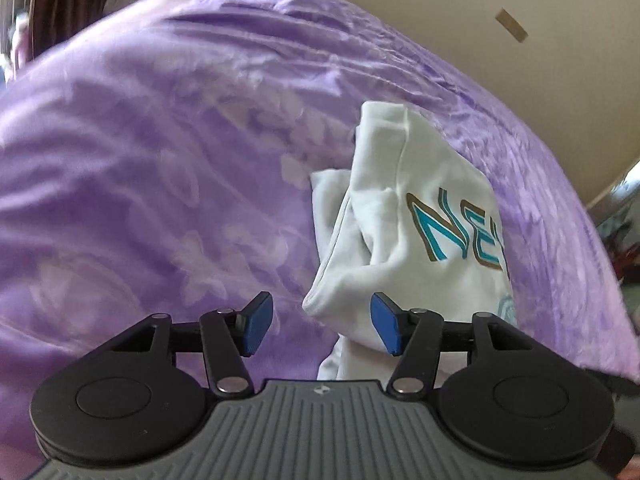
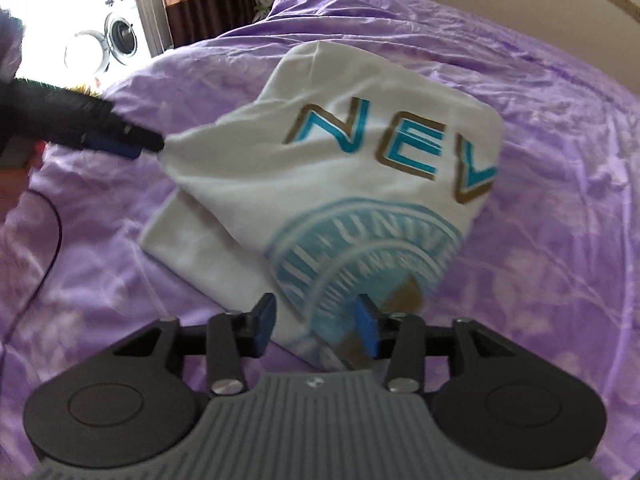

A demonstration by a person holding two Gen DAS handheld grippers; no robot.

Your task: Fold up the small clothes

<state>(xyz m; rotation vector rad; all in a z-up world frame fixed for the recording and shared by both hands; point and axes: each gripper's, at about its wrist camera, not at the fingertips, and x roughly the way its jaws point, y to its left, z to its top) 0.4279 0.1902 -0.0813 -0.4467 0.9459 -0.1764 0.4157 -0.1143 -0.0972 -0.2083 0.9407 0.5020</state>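
Both grippers, left (image 1: 322, 330) and right (image 2: 316, 330), open and empty over folded shirt (image 2: 320, 168) mid-bed (image 2: 560, 128); loose corner could spring fold apart.

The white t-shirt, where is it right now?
The white t-shirt lies folded on the purple bedspread, centre of the right wrist view, between the left gripper and the right gripper.

"NEV" and "UNIV" on white shirt (image 2: 320, 184)
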